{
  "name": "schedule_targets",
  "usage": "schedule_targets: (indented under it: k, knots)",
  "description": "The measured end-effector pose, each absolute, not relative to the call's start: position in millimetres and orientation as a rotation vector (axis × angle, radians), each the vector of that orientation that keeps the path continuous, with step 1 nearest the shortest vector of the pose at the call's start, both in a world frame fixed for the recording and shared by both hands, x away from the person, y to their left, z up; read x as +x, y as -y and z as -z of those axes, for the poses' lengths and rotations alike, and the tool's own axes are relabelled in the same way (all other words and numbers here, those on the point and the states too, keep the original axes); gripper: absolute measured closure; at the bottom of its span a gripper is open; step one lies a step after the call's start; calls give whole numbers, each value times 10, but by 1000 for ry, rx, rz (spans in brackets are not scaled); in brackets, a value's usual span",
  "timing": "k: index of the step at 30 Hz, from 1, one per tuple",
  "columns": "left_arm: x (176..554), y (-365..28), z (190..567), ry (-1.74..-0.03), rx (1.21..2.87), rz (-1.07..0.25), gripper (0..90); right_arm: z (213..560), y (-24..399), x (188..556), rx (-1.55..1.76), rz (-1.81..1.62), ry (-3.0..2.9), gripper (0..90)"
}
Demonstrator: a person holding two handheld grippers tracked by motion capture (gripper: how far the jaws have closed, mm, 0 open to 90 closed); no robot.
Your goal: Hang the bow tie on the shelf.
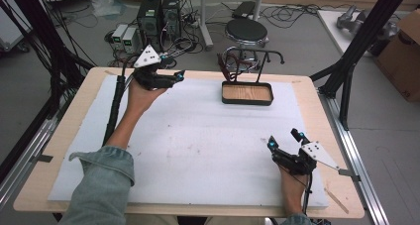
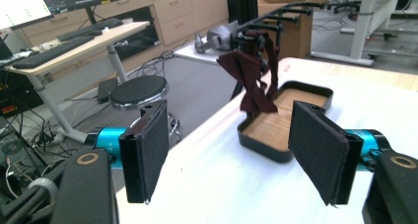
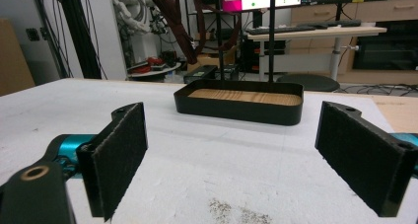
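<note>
A black tray with a wooden floor stands at the table's far middle. A black rod rack rises from it, and a dark red cloth hangs on the rack's left end. My left gripper is held at the far left, open and empty, pointing right toward the tray. In the left gripper view the cloth hangs over the tray ahead of the open gripper. My right gripper hovers near the front right, open and empty. Its own view looks across the open gripper at the tray and the cloth.
A white foam sheet covers most of the wooden table. Behind the table stand a black stool and computer towers. A black frame post and a cardboard box are at the right.
</note>
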State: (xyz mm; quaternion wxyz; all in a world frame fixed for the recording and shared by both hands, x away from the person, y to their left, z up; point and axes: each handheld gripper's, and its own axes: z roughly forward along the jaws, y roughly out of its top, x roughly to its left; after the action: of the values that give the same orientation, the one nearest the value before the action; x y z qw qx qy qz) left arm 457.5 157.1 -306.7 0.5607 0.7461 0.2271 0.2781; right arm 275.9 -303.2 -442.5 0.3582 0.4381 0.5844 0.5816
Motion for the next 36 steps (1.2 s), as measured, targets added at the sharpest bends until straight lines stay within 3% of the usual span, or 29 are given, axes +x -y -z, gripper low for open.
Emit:
schedule_targets:
  k: [23, 36]
  knots:
    - [3605, -2627, 3361, -599, 1637, -679, 159, 4426, 3025, 2747, 1132, -1485, -1516, 116]
    - [3167, -2917, 3774, -733, 1585, -748, 161, 4427, 3022, 2747, 1134, -1483, -1518, 117]
